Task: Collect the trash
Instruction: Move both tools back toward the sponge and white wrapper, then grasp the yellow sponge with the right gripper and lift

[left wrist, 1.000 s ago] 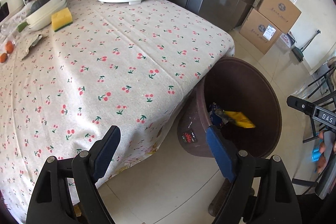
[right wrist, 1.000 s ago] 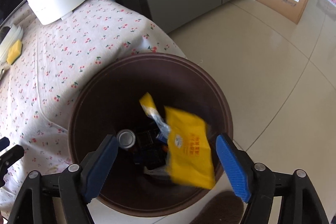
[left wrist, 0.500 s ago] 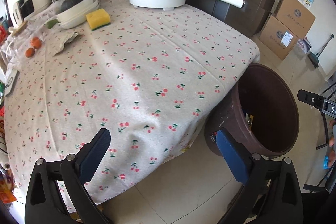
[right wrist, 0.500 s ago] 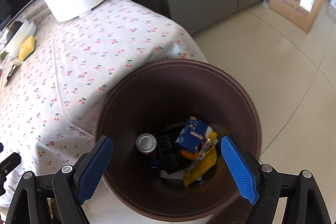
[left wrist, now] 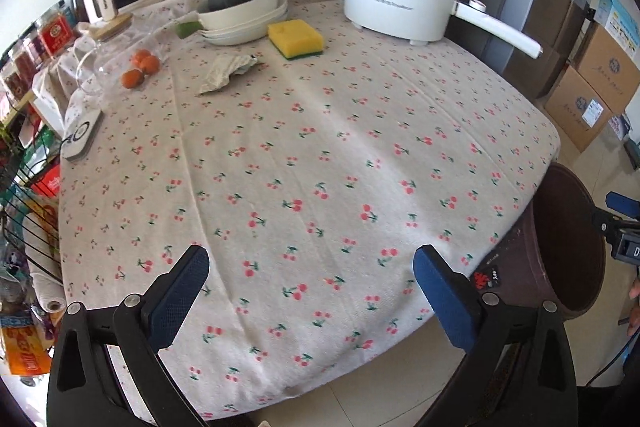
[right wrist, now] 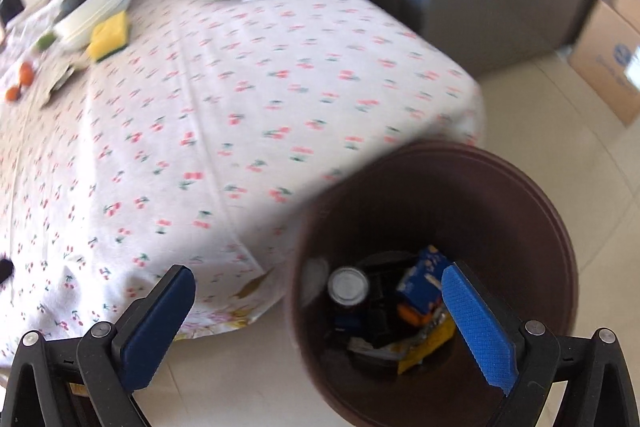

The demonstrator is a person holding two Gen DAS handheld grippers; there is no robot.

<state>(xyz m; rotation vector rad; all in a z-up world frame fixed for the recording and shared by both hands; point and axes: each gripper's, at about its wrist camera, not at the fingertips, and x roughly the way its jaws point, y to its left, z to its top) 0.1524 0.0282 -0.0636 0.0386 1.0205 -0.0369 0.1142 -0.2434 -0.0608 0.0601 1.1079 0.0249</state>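
Note:
A crumpled pale wrapper (left wrist: 224, 71) lies on the cherry-print tablecloth (left wrist: 320, 155) at the far left, near the oranges; the blurred right wrist view shows the wrapper (right wrist: 60, 81) too. The brown trash bin (left wrist: 568, 247) stands on the floor at the table's right corner. Inside the bin (right wrist: 460, 195) lie a can (right wrist: 348, 285), a blue carton (right wrist: 424, 273) and a yellow wrapper (right wrist: 424, 347). My left gripper (left wrist: 310, 259) hangs open over the table's near edge, holding nothing. My right gripper (right wrist: 318, 271) straddles the bin's left rim; its jaws are opening with nothing between them.
A white electric pot (left wrist: 396, 3) with a long handle stands at the back. A yellow sponge (left wrist: 295, 39), stacked bowls holding a dark squash (left wrist: 244, 11) and oranges (left wrist: 140, 67) are at the back left. Cardboard boxes (left wrist: 592, 79) sit on the floor at right, a wire rack (left wrist: 24, 211) at left.
The yellow wrapper dropped from between the right jaws into the bin. Both grippers opened wider and swung away from the bin toward the table; far more tabletop now shows.

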